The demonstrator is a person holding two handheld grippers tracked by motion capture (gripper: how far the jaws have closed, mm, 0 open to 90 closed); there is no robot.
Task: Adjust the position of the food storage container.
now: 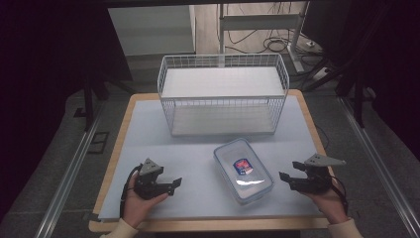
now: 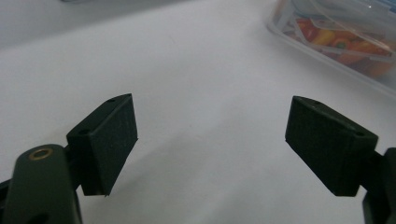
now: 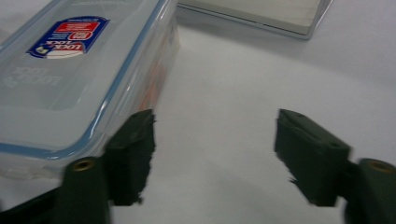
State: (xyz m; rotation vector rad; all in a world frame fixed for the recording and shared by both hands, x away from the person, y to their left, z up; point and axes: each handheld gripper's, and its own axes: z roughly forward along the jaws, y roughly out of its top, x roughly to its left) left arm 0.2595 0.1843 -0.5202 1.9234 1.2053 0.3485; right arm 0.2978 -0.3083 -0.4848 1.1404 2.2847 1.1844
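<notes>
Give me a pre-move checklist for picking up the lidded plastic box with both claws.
1. Left claw open, nothing between its jaws: ok.
2. Right claw open, nothing held: ok.
3. Lid on the plastic box: ok; whether its latches are locked: cannot tell.
4. Claws flank the box, one on each side: ok.
5. Claws touching the box: not ok, both stand apart from it.
6. Wire basket behind the box stands upright, open at the top: ok.

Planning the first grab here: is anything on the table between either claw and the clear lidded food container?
Nothing visible is. The food container lies on bare white table cover, with the left claw open to its left and the right claw open to its right. The wire basket stands behind it, clear of both paths.
</notes>
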